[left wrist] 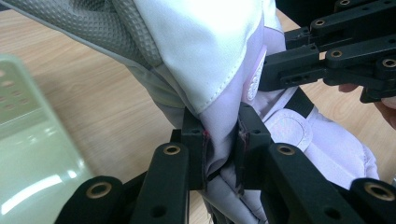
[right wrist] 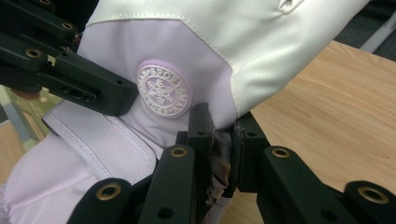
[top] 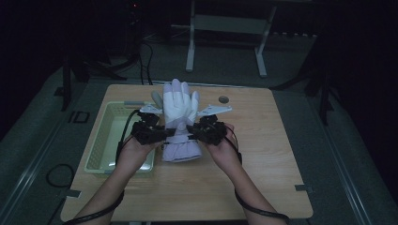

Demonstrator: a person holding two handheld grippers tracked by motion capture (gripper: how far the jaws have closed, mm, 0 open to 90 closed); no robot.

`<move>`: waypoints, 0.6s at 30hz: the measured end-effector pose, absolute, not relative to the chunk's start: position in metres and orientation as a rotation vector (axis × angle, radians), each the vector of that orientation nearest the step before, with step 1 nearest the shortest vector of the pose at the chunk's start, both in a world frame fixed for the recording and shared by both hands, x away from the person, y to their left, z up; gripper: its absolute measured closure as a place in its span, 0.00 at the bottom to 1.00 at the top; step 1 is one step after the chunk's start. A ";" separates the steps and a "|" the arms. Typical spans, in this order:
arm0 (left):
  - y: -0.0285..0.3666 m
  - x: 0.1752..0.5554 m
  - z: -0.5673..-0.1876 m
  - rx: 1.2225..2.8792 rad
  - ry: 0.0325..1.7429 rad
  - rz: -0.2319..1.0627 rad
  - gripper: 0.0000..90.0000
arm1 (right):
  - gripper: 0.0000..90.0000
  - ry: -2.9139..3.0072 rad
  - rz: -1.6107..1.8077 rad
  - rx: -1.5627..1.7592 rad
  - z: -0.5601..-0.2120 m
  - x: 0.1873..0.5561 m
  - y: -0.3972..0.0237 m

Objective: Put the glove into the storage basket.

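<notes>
A white and pale lilac padded glove (top: 179, 117) is held up over the wooden table (top: 263, 154), its fingers pointing away from the person. My left gripper (top: 165, 134) is shut on the glove's left edge near the wrist; in the left gripper view the fabric (left wrist: 219, 112) is pinched between the two jaws (left wrist: 222, 144). My right gripper (top: 190, 132) is shut on the opposite edge, with glove cloth (right wrist: 196, 56) squeezed between its jaws (right wrist: 222, 140) just below a round embossed badge (right wrist: 163, 90). The cuff (top: 180, 151) hangs toward the table.
A pale green perforated basket (top: 104, 140) sits on the table's left side, right beside the left hand. A small round grey object (top: 223, 99) lies near the far edge. A grey stand's legs (top: 190, 47) rise behind the table.
</notes>
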State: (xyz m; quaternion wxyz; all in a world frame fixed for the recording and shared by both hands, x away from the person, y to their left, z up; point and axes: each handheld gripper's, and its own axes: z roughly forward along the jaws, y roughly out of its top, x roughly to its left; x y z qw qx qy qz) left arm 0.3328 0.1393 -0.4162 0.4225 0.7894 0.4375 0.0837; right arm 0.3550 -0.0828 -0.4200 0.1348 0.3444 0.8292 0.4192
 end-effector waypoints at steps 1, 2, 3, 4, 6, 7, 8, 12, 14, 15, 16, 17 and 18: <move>0.144 0.332 -0.416 1.970 1.104 0.214 0.86 | 0.89 2.405 1.215 0.995 -0.420 0.355 -0.079; 0.146 0.331 -0.415 1.968 1.109 0.216 0.86 | 0.89 2.406 1.221 0.994 -0.419 0.356 -0.075; 0.151 0.330 -0.415 1.968 1.118 0.221 0.86 | 0.89 2.405 1.230 0.996 -0.419 0.356 -0.072; 0.155 0.329 -0.414 1.970 1.121 0.225 0.86 | 0.89 2.409 1.238 0.995 -0.420 0.356 -0.067; 0.163 0.327 -0.414 1.969 1.133 0.227 0.86 | 0.89 2.417 1.243 0.984 -0.420 0.356 -0.060; 0.168 0.326 -0.413 1.966 1.138 0.229 0.86 | 0.89 2.425 1.243 0.979 -0.420 0.356 -0.054; 0.172 0.325 -0.413 1.967 1.143 0.233 0.86 | 0.89 2.426 1.245 0.970 -0.420 0.356 -0.050; 0.190 0.322 -0.411 1.962 1.171 0.242 0.86 | 0.89 2.449 1.250 0.953 -0.419 0.357 -0.031; 0.200 0.321 -0.410 1.955 1.185 0.243 0.86 | 0.89 2.461 1.250 0.938 -0.418 0.358 -0.020; 0.205 0.320 -0.410 1.953 1.191 0.244 0.86 | 0.89 2.463 1.252 0.937 -0.418 0.359 -0.015; 0.210 0.319 -0.410 1.949 1.199 0.250 0.86 | 0.89 2.468 1.251 0.932 -0.417 0.359 -0.010; 0.213 0.319 -0.410 1.947 1.204 0.250 0.86 | 0.89 2.471 1.251 0.925 -0.417 0.359 -0.004; 0.219 0.318 -0.410 1.941 1.215 0.251 0.86 | 0.89 2.475 1.250 0.920 -0.417 0.360 0.000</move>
